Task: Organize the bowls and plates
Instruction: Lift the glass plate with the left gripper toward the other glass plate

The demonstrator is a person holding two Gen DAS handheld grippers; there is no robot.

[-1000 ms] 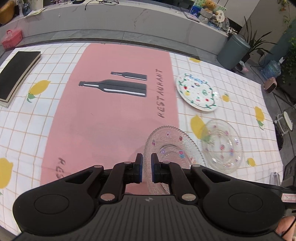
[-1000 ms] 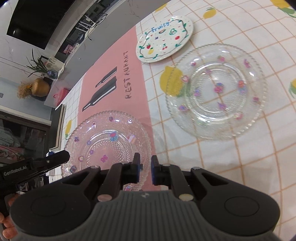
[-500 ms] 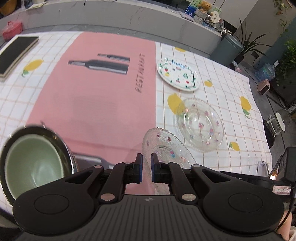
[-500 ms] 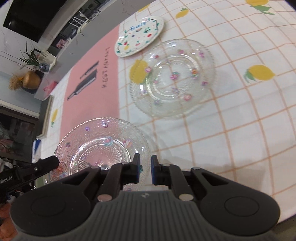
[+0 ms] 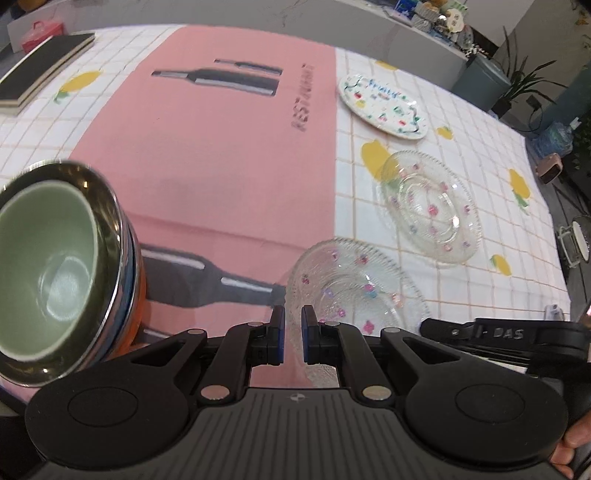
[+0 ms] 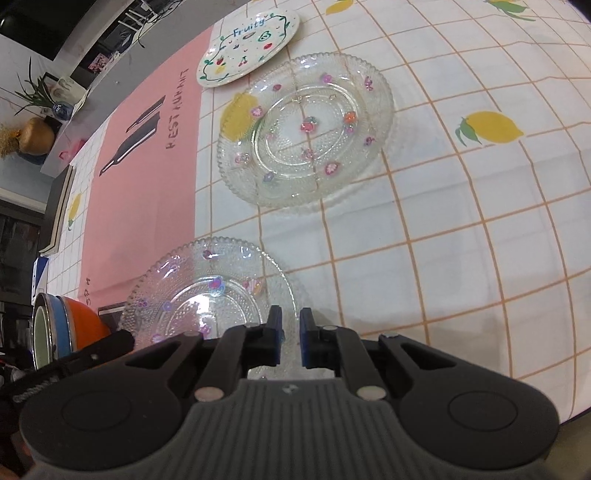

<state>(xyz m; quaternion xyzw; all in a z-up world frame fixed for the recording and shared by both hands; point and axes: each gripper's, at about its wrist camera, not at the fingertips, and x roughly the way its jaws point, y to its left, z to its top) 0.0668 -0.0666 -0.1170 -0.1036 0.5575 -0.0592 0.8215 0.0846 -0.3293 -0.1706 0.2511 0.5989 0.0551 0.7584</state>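
Observation:
A clear glass plate with small coloured flowers [image 5: 354, 291] [image 6: 207, 295] hangs tilted just over the pink runner. My left gripper [image 5: 293, 334] is shut on its left rim. My right gripper [image 6: 291, 332] is shut on the opposite rim, and its black finger [image 5: 436, 326] shows at the plate's right edge. A second glass plate [image 5: 428, 210] [image 6: 306, 129] lies on the checked cloth beyond. Farther back rests the white "Fruity" plate [image 5: 382, 105] [image 6: 247, 48]. A stack of bowls [image 5: 55, 258] [image 6: 55, 332], green in steel over blue and orange, stands close on the left.
A black notebook [image 5: 40, 74] lies at the far left of the table, with a red box [image 5: 37, 35] behind it. A grey bin [image 5: 484, 85] and plants stand past the far right corner. The table's near edge [image 6: 535, 413] runs just right of my right gripper.
Both grippers have carried the glass plate toward the near left. The bowl stack has come into the left wrist view. The other two plates now lie farther off.

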